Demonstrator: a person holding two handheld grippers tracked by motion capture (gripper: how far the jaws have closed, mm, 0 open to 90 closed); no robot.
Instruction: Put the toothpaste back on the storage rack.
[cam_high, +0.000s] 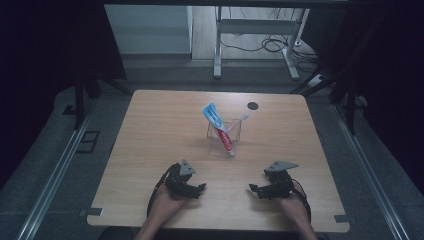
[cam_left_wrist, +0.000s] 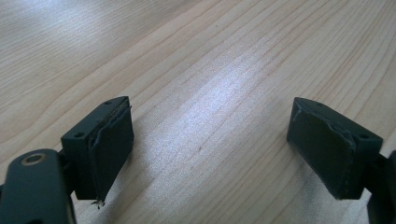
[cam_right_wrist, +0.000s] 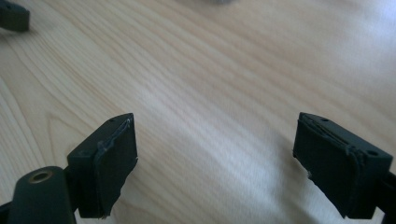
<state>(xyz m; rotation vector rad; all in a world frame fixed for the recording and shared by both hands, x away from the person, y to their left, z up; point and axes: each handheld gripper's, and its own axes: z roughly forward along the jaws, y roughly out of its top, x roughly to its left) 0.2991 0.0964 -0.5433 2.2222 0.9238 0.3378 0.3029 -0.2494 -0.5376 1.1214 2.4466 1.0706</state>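
Toothpaste (cam_high: 217, 123) stands tilted inside the clear holder (cam_high: 225, 137) at centre frame, its blue end up toward the upper left, alongside what looks like a toothbrush (cam_high: 239, 120). Placement appears complete. Left gripper (cam_high: 200, 188) and right gripper (cam_high: 253, 188) sit low over the surface (cam_high: 160, 125) in the lower part of the frame, well apart from the holder. Both sets of fingers stand apart, empty, with bare wood between them. Judged remaining: nothing evident beyond resting the hands.
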